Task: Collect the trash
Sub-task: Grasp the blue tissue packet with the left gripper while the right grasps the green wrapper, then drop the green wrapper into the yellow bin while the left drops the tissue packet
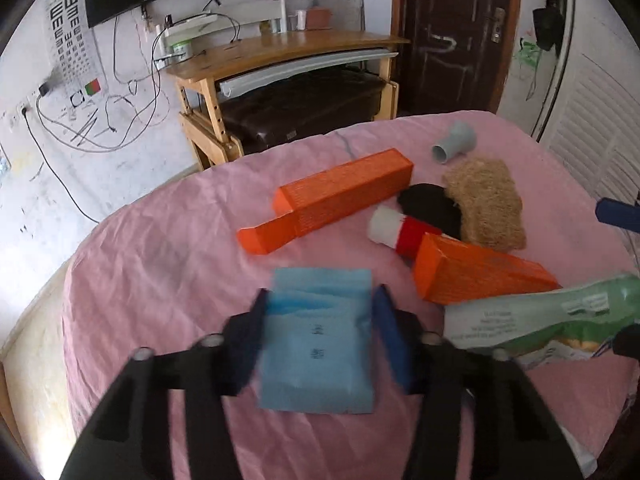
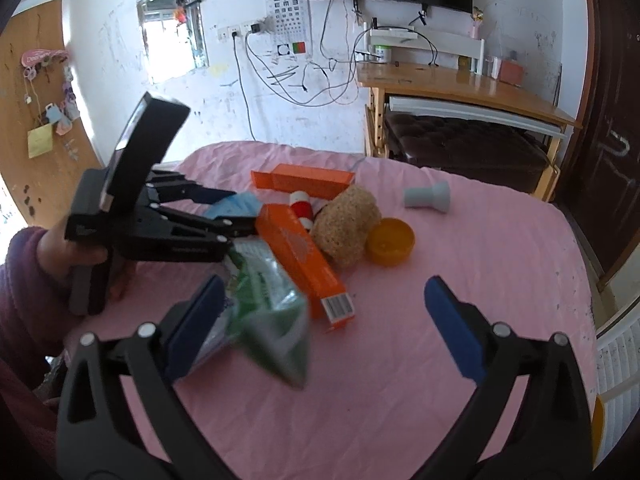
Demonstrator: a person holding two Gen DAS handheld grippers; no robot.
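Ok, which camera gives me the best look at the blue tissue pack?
The left wrist view. There the blue tissue pack lies face-up on the pink cloth, nearly whole, framed between the left gripper pads, which flank its sides. The right wrist view shows only a crumpled blue corner behind that gripper's fingers.

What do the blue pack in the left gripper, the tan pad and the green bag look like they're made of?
Blue pack: soft matte plastic film, probably a tissue pack; it creases between the left gripper pads.
Tan pad: coarse, fibrous, loofah-like; rough surface.
Green bag: glossy crinkled plastic film, with highlights.
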